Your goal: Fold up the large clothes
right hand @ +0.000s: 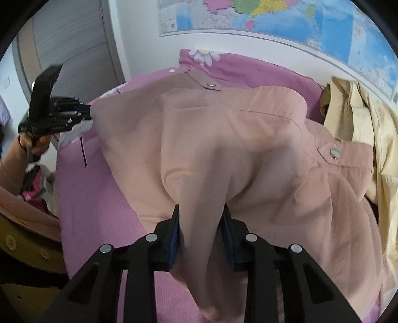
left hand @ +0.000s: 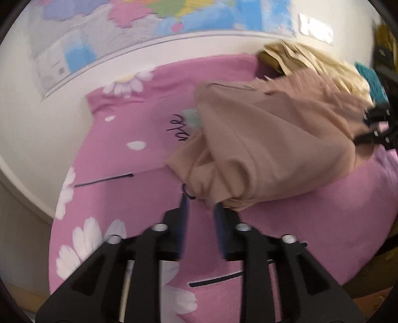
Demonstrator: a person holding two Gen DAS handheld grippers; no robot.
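- Right now your right gripper is clamped on a bunched fold of the pink-beige garment, with cloth filling the gap between its blue pads and hanging below them.
- Your left gripper has its jaws apart with nothing between them; its right fingertip sits just at the garment's near hem, over the pink floral bedspread.
- The garment lies across the middle of the bedspread, partly lifted and rumpled, its snap tabs facing up.
- Risk: only one side is held, so lifting now would likely drag the cloth lopsided and ruin the fold line.
- Risk: your left jaws could close on the bedspread as well as the hem, because both lie directly under the tips.
- Risk: the bunched grip may slip, as the fabric looks thin and smooth.
- A yellow garment lies at the right edge of the bedspread, touching the pink one; a pull toward that side could snag it.
- Open room lies to the left, where bare bedspread runs to the bed's edge.
- A wall with a map closes the far side, so fold toward yourself or leftward.
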